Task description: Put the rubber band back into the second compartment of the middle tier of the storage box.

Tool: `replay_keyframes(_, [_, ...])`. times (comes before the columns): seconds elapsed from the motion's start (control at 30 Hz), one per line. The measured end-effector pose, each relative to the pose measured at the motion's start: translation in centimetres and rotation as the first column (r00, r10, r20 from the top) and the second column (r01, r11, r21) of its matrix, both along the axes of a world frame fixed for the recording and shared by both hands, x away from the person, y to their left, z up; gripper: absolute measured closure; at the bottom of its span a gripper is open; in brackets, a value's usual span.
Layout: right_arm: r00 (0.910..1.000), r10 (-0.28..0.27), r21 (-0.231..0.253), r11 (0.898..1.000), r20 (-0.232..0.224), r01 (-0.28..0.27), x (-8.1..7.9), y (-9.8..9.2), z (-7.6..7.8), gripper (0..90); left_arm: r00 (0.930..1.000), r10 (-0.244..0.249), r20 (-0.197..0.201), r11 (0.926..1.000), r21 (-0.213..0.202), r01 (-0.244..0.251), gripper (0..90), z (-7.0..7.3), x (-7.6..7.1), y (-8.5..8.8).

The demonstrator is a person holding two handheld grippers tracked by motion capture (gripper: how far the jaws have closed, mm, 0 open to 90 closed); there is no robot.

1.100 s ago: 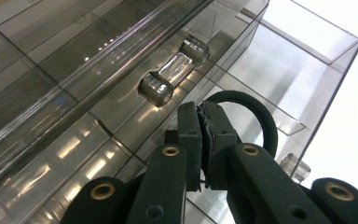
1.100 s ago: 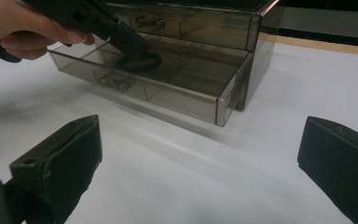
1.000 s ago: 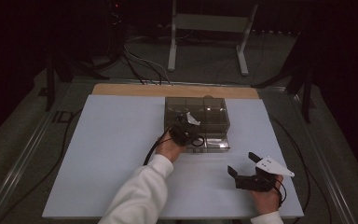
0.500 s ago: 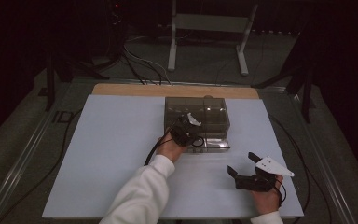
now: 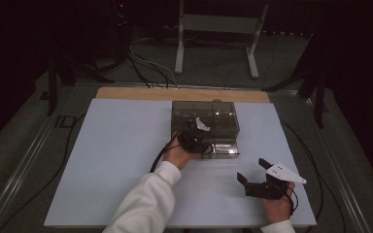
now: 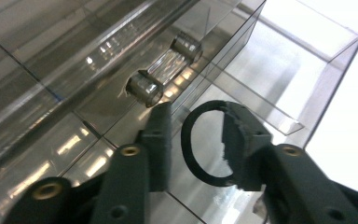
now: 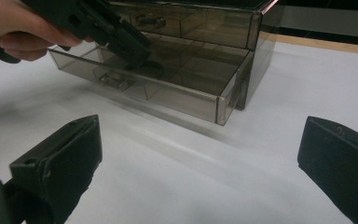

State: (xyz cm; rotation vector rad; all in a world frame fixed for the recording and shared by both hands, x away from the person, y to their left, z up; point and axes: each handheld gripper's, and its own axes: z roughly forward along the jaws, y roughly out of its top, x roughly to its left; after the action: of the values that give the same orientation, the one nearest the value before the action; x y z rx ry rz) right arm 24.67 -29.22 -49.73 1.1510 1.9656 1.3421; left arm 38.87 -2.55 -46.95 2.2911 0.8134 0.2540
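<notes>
Little movement since: left gripper (image 6: 193,140) jaws narrow around black ring (image 6: 200,140) over open drawer (image 7: 168,88); right gripper (image 7: 200,172) jaws wide.

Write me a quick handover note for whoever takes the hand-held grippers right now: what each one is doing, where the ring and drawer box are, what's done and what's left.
Left hand-held gripper: over the pulled-out lower drawer of the clear drawer box, with a black ring between its jaws, hooked on one of them; whether they clamp it is unclear.
Right hand-held gripper: open, holding nothing, resting on the white table to the right, near the front edge.
Done: lower drawer is open, ring brought over it.
Left, most likely: let the ring go into a compartment, pull the left hand-held gripper clear, then push the drawer shut by its clear handle.
</notes>
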Motion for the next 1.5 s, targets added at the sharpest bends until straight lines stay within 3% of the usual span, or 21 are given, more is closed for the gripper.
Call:
replay_keyframes(0.2, [1.0000,-0.002,0.001,1.000,0.000,0.002,0.0,0.0,0.0,0.3,0.9996,-0.003,0.027,0.9999,-0.014,0.003,44.7,1.0,-1.0,0.5])
replay_keyframes(0.43, [1.0000,-0.001,-0.002,1.000,-0.001,0.001,0.0,0.0,0.0,0.3,0.9976,0.029,0.064,0.9961,-0.085,-0.023,35.6,2.3,-1.6,2.3])
replay_keyframes(0.63, [1.0000,-0.001,-0.002,1.000,-0.002,0.001,0.0,0.0,0.0,0.2,0.9934,0.059,0.099,0.9926,-0.111,-0.048,25.1,3.3,-1.9,3.2])
replay_keyframes(1.0, [1.0000,0.001,-0.002,1.000,-0.003,-0.001,-0.1,0.1,0.0,0.3,0.9861,0.102,0.131,0.9797,-0.185,-0.077,1.7,4.7,-2.3,4.8])
replay_keyframes(1.33, [1.0000,0.001,-0.003,1.000,-0.004,-0.001,-0.1,0.1,0.0,0.2,0.9815,0.132,0.138,0.9645,-0.246,-0.095,0.2,5.5,-2.5,7.3])
replay_keyframes(1.5, [1.0000,0.001,-0.003,1.000,-0.004,-0.001,0.0,0.1,-0.1,0.3,0.9763,0.143,0.162,0.9649,-0.242,-0.101,0.2,5.8,-3.0,8.4])
